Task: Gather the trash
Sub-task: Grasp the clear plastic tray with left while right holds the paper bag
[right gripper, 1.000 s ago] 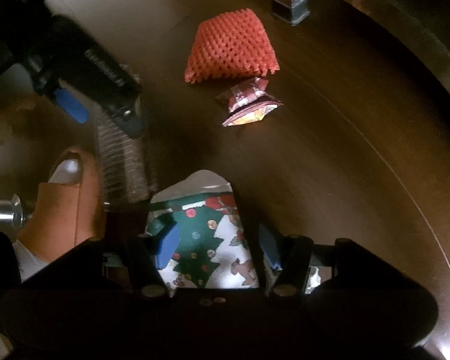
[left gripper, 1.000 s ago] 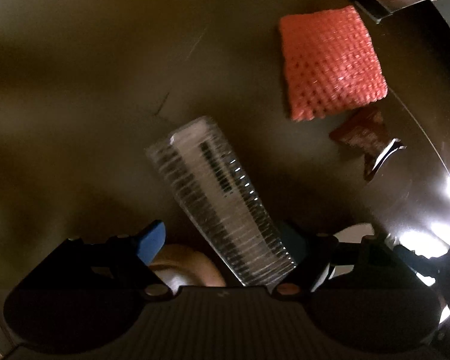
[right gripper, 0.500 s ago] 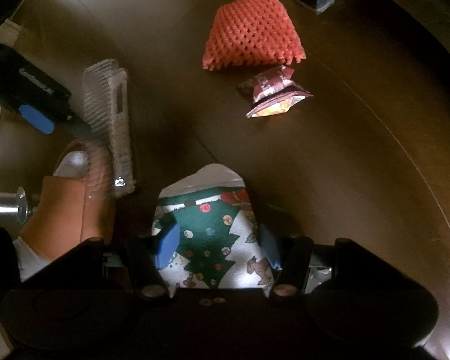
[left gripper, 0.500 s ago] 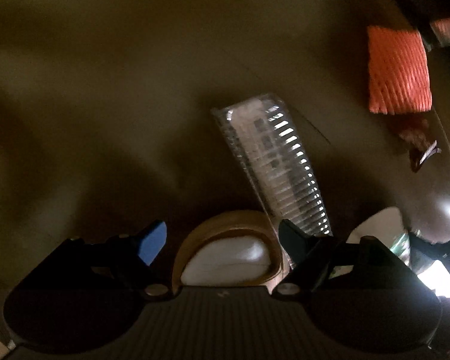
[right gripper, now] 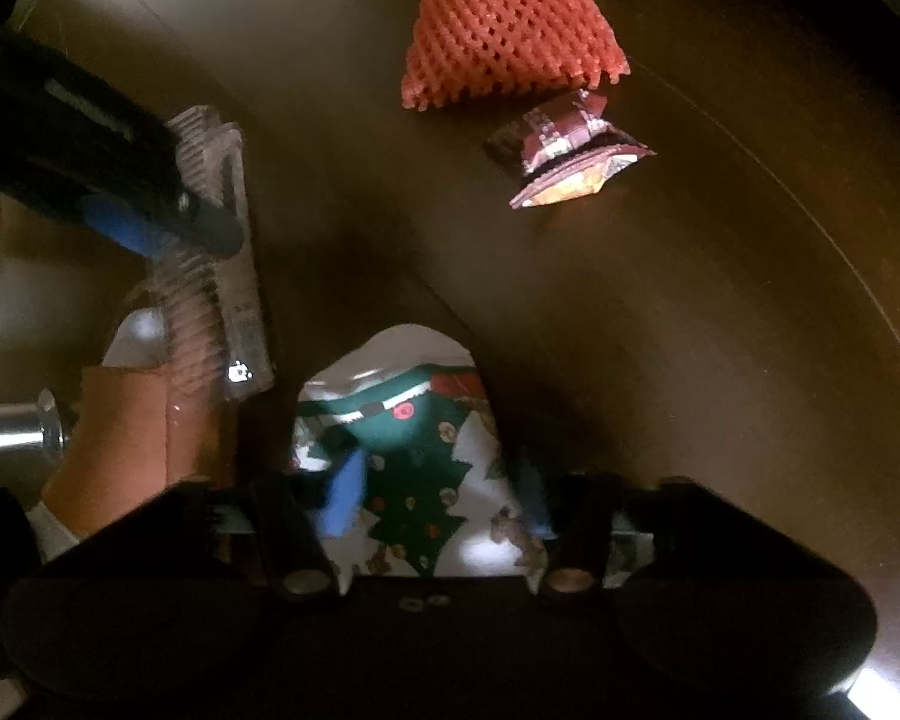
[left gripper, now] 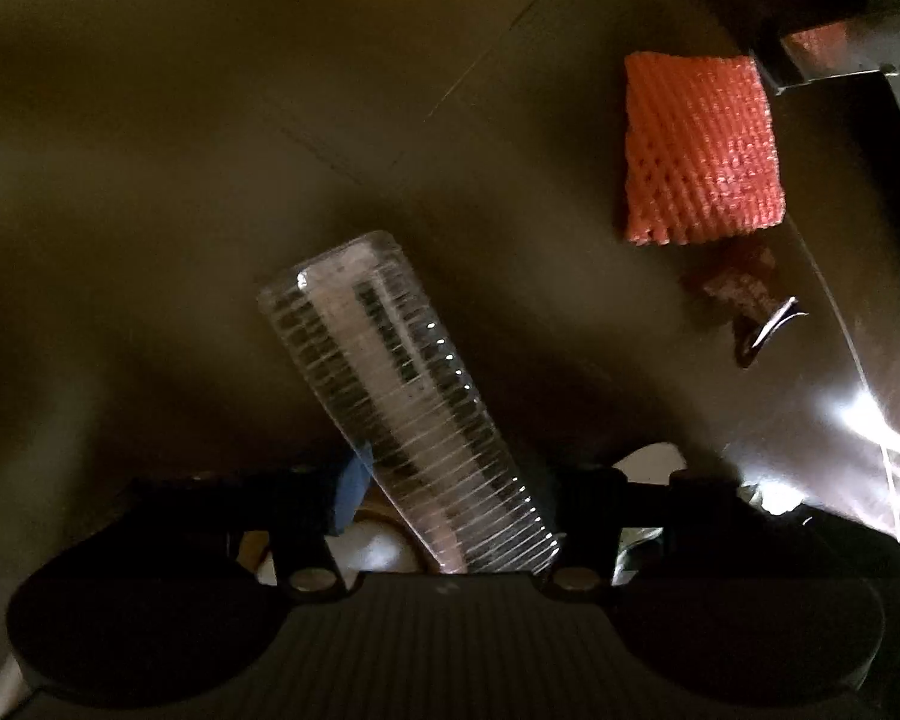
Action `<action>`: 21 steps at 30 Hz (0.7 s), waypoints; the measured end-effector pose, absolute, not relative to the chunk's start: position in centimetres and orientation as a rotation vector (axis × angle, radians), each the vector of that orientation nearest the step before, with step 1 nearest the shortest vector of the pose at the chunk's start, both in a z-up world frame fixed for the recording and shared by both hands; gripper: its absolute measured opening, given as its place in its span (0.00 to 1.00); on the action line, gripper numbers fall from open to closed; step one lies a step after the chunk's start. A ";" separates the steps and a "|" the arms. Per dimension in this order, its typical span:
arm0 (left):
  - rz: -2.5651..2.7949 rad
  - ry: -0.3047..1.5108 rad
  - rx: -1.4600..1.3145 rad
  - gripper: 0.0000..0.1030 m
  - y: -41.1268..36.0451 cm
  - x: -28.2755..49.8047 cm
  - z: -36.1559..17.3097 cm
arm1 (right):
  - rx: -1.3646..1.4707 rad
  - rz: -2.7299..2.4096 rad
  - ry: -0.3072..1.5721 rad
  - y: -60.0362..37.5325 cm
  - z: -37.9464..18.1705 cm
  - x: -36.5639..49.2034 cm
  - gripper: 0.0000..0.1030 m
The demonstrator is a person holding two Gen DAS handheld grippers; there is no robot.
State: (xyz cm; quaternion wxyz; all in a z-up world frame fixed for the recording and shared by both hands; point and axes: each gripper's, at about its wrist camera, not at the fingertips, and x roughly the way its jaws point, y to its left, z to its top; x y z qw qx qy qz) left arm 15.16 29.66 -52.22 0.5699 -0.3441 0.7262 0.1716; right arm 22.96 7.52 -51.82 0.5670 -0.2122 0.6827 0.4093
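1. Clear ribbed plastic tray (left gripper: 402,420), lower centre of left view, clamped between just-closed left gripper (left gripper: 450,510) jaws.
2. Christmas-print wrapper (right gripper: 414,468), bottom centre of right view, pinched by just-closed right gripper (right gripper: 438,504).
3. Orange foam net (right gripper: 510,30) and crumpled snack wrapper (right gripper: 570,150) lying upper right on dark table (right gripper: 720,330).

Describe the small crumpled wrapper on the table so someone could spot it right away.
On the dark round table, find the orange foam net. Right beside it lies the crumpled wrapper, apart from both grippers. It alone is shiny foil, dark red with a yellow-orange patch.

One clear ribbed tray (left gripper: 402,408); one orange foam net (right gripper: 510,24); one crumpled wrapper (right gripper: 570,150); one Christmas-print paper (right gripper: 414,456).
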 end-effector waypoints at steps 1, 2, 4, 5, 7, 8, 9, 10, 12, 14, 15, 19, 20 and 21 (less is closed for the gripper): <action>0.402 1.702 -0.797 0.50 29.7 15.3 -52.2 | -0.501 0.958 1.607 7.5 -51.8 23.0 0.17; 0.396 1.695 -0.785 0.48 29.4 15.6 -52.1 | -0.497 0.959 1.609 7.4 -51.7 23.1 0.15; 0.369 1.656 -0.790 0.41 29.3 15.8 -51.6 | -0.491 0.966 1.602 7.3 -51.4 23.1 0.06; 0.349 1.633 -0.797 0.30 29.2 15.9 -51.2 | -0.488 0.970 1.591 7.3 -51.2 23.0 0.04; 0.313 1.584 -0.815 0.13 28.8 15.9 -50.5 | -0.489 0.975 1.559 7.1 -50.5 22.9 0.02; 0.304 1.580 -0.813 0.07 28.7 16.3 -50.2 | -0.498 0.968 1.529 7.0 -49.8 22.9 0.01; 0.298 1.580 -0.795 0.05 28.5 16.8 -50.1 | -0.499 0.955 1.502 6.8 -49.2 23.0 0.01; 0.295 1.579 -0.773 0.05 28.3 17.2 -50.1 | -0.480 0.939 1.484 6.4 -48.6 23.4 0.01; 0.267 1.564 -0.775 0.03 28.1 17.9 -49.8 | -0.445 0.902 1.463 5.8 -47.5 24.3 0.01; 0.229 1.534 -0.761 0.03 27.9 18.7 -48.6 | -0.416 0.878 1.442 5.0 -46.5 25.3 0.01; 0.208 1.523 -0.751 0.03 27.6 19.1 -48.3 | -0.404 0.869 1.438 4.7 -46.1 25.7 0.01; 0.133 1.504 -0.733 0.03 26.6 20.9 -47.9 | -0.376 0.840 1.425 3.8 -45.2 26.8 0.01; 0.126 1.510 -0.729 0.03 26.6 21.1 -47.8 | -0.375 0.831 1.428 3.7 -45.2 26.9 0.01; 0.121 1.511 -0.720 0.04 26.1 21.3 -48.2 | -0.374 0.825 1.431 3.6 -45.3 26.9 0.01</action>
